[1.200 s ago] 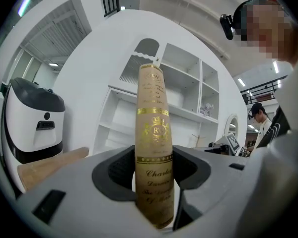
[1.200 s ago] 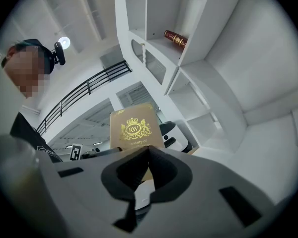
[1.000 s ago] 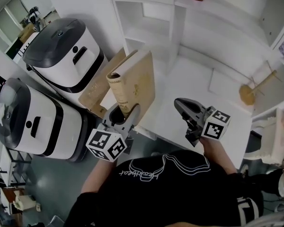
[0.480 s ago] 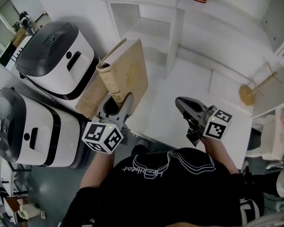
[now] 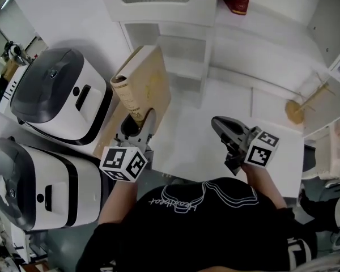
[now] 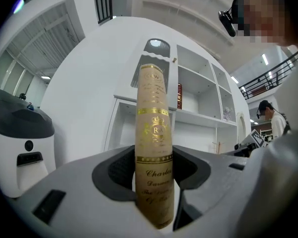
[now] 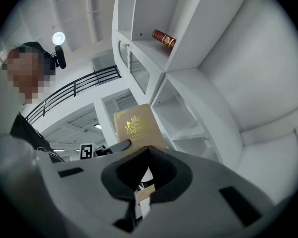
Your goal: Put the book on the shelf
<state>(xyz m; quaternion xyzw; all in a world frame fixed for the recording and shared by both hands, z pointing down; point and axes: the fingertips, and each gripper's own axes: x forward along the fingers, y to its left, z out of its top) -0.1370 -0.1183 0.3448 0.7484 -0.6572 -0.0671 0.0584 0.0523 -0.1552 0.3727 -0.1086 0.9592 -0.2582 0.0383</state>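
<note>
Book (image 5: 147, 81) held upright in front of the white shelf (image 5: 184, 67).
Its lower end sits clamped in the left gripper (image 5: 140, 123); the right gripper (image 5: 218, 122) hangs off to the side, jaws together, nothing between them.

The spine of the book (image 6: 153, 133) reads "Charles", then perhaps "Darwin".

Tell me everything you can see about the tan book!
The book is a thick tan hardcover with shiny gold lettering, gold bands and a crown emblem on its rounded spine. It is closed and stands upright, spine facing back toward the person. The left gripper clamps its lower end between both jaws, holding it up in front of the white shelf, not yet on it. Nothing else is seen touching it.
</note>
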